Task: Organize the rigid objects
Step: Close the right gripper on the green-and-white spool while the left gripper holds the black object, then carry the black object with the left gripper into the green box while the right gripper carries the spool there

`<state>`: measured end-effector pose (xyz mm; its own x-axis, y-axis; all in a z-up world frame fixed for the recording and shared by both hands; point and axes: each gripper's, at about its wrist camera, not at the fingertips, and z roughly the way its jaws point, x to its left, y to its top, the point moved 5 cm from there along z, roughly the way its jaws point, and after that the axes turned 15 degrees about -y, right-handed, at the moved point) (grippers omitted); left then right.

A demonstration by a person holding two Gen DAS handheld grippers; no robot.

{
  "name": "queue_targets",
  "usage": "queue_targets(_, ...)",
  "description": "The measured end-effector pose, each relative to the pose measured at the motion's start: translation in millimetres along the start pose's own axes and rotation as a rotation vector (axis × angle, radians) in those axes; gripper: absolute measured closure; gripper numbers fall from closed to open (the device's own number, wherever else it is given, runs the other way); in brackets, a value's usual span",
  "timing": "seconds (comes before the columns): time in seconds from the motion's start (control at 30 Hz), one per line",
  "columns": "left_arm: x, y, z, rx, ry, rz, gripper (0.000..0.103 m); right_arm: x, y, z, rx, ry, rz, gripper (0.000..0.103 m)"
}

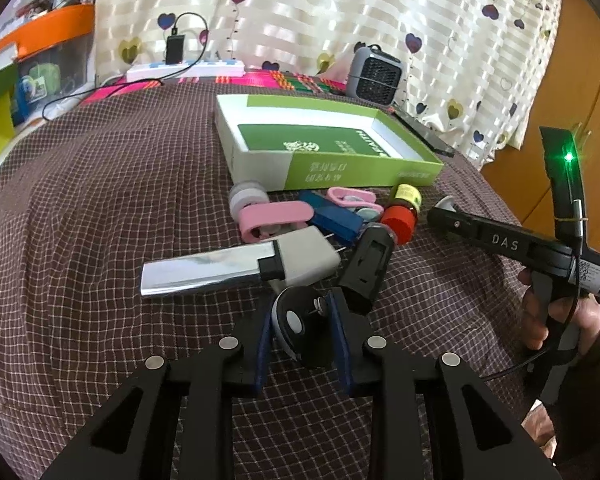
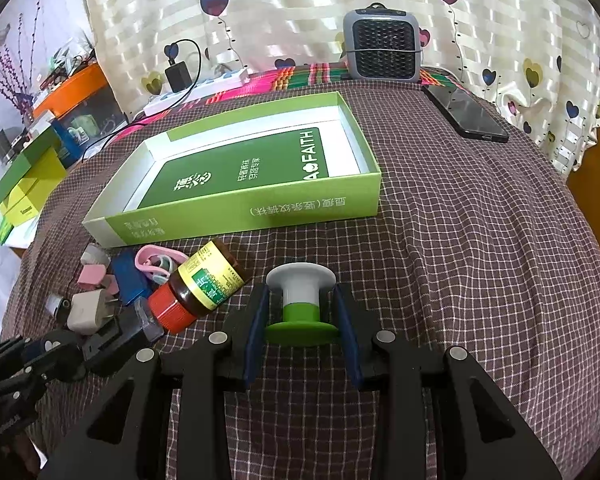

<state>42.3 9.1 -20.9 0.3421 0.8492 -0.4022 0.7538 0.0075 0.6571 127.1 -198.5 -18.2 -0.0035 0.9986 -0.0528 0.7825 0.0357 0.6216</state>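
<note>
Left tongs (image 1: 305, 330) clamp a black round thing (image 1: 300, 328), half hidden.

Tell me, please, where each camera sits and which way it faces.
Left wrist view: on the left claw, looking down along it at the clutter and the green box; the claw grips a small black-and-white gadget; a hand holds the right claw's handle at the right.
Right wrist view: on the right claw, facing the same box; it grips a green-and-white spool.
Shared: box, brown bottle, small grey fan, checked cloth.
</note>
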Motion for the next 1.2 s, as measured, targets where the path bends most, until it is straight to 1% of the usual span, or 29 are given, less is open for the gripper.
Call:
queue_targets(0.2, -10, 15, -8, -0.023, -0.029, 0.011, 0.078, -3, 1, -10, -0.021, -0.006, -0.002, 0.068)
queue_targets(0.57, -25, 50, -18, -0.070, -0.030, 0.063, 0.078, -8, 19, -34, -0.078, -0.008, -0.006, 0.068)
queue_targets(0.73, -24, 72, -12, -0.078, -0.025, 0.084, 0.078, -11, 33, -38, -0.097, -0.011, -0.013, 0.068)
queue_targets(0.87, -21, 91, -4, -0.081, -0.042, 0.081, 0.078, -12, 46, -38, -0.108, -0.005, -0.016, 0.068)
queue_targets(0.93, -19, 100, 0, -0.083, -0.037, 0.083, 0.078, -11, 52, -37, -0.114, -0.006, -0.029, 0.068)
queue_targets(1.2, -13, 135, 27, -0.079, -0.031, 0.092, 0.078, -6, 79, -23, -0.123, -0.012, -0.080, 0.068)
